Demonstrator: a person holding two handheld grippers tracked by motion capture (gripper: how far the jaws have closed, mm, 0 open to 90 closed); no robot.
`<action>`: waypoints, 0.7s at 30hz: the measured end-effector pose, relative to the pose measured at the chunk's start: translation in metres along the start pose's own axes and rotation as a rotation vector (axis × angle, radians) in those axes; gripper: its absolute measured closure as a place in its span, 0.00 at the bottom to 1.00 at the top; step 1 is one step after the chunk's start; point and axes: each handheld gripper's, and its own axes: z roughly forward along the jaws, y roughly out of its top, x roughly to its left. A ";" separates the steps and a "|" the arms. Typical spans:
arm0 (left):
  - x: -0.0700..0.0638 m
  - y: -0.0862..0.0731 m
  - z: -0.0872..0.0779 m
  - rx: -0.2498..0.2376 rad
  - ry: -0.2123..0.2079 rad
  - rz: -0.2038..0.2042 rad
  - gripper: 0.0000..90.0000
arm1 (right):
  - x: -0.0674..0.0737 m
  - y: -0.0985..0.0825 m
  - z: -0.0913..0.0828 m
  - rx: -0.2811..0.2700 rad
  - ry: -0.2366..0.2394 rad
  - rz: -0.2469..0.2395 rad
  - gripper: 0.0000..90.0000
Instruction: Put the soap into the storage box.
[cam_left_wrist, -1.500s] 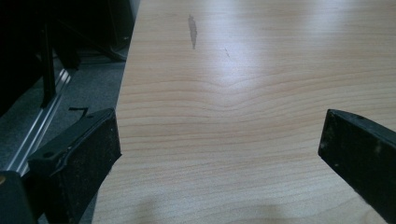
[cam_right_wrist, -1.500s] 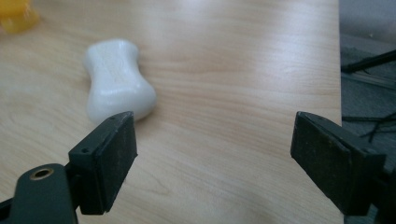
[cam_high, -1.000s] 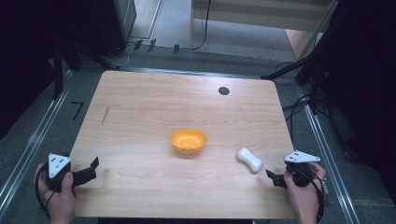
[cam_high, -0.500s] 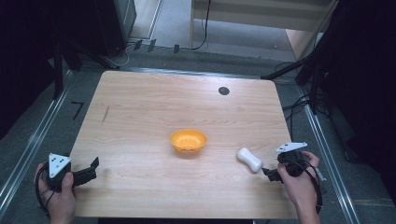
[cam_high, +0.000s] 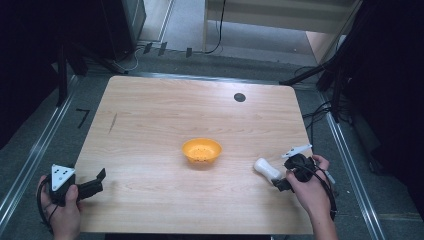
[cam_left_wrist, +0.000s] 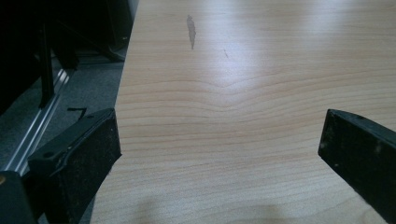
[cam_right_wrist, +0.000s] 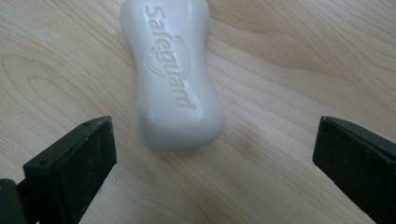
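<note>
A white bar of soap (cam_high: 266, 168) lies flat on a light wooden table (cam_high: 160, 120), toward the right part of its near half. In the right gripper view the bar (cam_right_wrist: 173, 79) shows the raised word "Safeguard" and its near end sits between two black jaws held wide apart, neither touching it. The right gripper (cam_high: 281, 183), held in the person's right hand (cam_high: 311, 187), is just beside the soap. An orange bowl (cam_high: 201, 151) stands near the table's middle, left of the soap and apart from it. At the near left edge, the left gripper (cam_high: 97, 181), in the left hand (cam_high: 62, 210), has its jaws spread wide over bare wood.
</note>
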 end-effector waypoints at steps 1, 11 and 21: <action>0.000 0.000 0.000 0.000 0.000 0.000 0.00 | 0.000 0.000 0.000 0.000 0.000 0.000 0.00; 0.000 0.000 0.000 0.001 -0.003 0.000 0.00 | 0.009 0.027 0.004 0.048 0.026 -0.023 0.00; 0.000 0.000 0.001 0.002 -0.003 0.000 0.00 | 0.013 0.038 0.019 0.093 0.034 -0.018 0.04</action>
